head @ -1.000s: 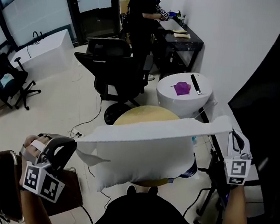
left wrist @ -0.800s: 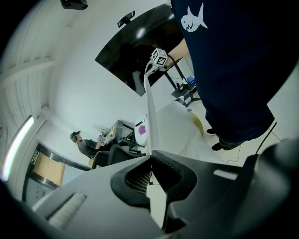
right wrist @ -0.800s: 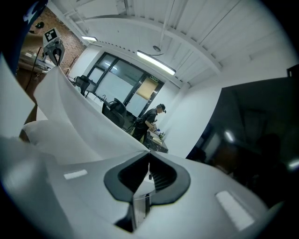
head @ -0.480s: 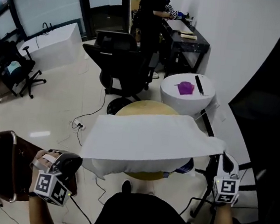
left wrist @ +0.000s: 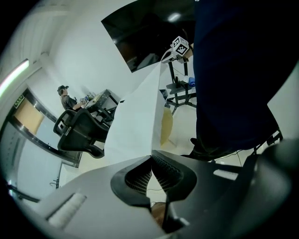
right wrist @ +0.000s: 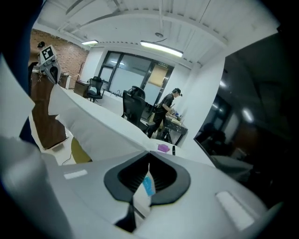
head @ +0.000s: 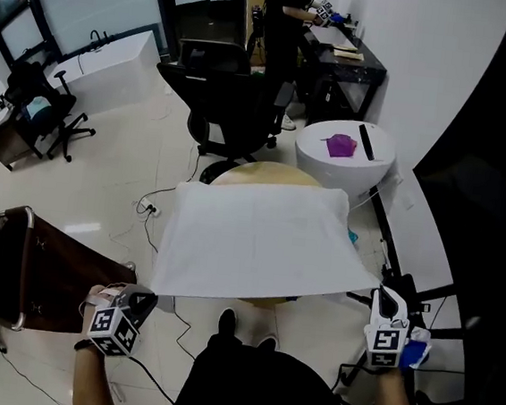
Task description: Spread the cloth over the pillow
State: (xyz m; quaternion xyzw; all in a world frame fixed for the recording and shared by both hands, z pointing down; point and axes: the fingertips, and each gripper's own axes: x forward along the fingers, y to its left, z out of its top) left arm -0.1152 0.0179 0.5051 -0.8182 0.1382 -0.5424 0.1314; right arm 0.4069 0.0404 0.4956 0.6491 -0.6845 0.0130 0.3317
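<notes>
Cloth (head: 258,243): clamped at both near corners, one in left tool (head: 149,299), jaws fully shut on fabric, other in right tool (head: 385,296), jaws pinched shut on fabric with small blue tag (right wrist: 148,186) between them. Hung stretched flat between the two, spread out over round tan surface (head: 261,173). Counted two tools, one cloth, one tan surface; farther off, one white round surface (head: 378,165) bearing one purple thing (head: 340,145), one black chair (head: 233,96), one person (head: 285,21) standing by a dark surface (head: 344,63).
</notes>
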